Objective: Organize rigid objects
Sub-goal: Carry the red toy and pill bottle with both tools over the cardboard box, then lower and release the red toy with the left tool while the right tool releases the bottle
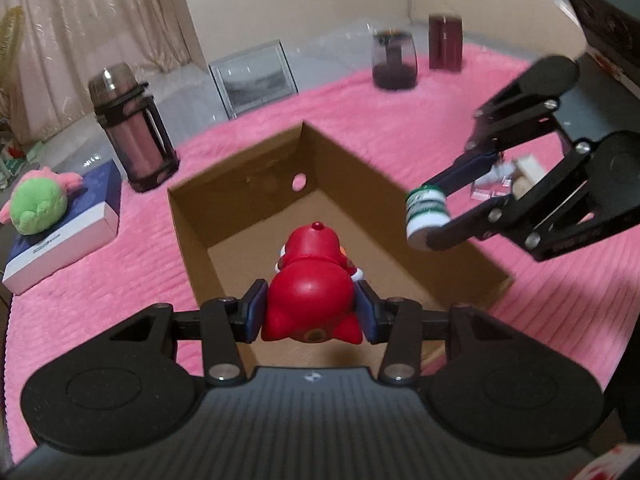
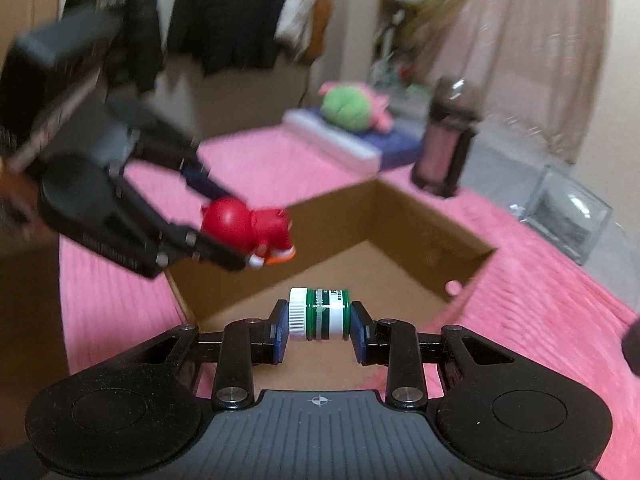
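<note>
My left gripper is shut on a red toy figure and holds it above the near end of an open cardboard box. My right gripper is shut on a small green and white bottle, held sideways over the box's near edge. The right gripper also shows in the left wrist view with the bottle over the box's right wall. The left gripper shows in the right wrist view with the red toy. The box looks bare inside.
A pink fuzzy cloth covers the surface. A pink and black flask stands left of the box. A green plush lies on a blue and white box. A dark cup, a maroon box and a clear container stand behind.
</note>
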The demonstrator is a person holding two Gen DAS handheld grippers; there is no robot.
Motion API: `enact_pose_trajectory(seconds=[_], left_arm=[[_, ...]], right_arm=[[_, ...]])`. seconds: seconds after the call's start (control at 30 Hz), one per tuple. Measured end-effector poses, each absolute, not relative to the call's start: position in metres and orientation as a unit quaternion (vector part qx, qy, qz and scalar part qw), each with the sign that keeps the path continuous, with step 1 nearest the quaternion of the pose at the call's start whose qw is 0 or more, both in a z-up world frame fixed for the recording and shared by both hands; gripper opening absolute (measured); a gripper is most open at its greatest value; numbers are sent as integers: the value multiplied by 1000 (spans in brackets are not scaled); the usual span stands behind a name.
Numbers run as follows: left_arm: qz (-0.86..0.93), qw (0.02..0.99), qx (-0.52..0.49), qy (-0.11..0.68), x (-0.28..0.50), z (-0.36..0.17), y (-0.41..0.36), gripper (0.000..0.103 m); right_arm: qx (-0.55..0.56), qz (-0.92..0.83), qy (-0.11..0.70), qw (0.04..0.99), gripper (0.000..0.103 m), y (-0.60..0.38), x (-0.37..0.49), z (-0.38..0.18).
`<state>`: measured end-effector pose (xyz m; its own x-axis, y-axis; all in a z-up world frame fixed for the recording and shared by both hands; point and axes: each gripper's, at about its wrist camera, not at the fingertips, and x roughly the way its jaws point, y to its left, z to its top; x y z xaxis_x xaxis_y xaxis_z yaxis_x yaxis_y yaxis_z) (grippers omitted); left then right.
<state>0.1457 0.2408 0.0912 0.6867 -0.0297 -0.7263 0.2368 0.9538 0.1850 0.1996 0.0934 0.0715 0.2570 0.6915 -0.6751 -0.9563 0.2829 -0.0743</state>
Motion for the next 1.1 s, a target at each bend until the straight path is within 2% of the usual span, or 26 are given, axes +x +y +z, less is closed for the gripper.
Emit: enact_pose_trajectory(seconds=[0.3, 0.57, 1.1], left_arm=[[-110, 874, 166, 443, 180, 46, 252, 41], [-126, 853, 171, 476, 194, 16, 257, 41], [-144, 826, 170, 518, 218, -9, 260, 41]], right_arm=[[-356, 546, 337, 679, 28, 149, 226, 11], [-423, 550, 365, 620, 28, 182, 240, -25], [-474, 530, 403, 576, 28, 208, 264, -69]])
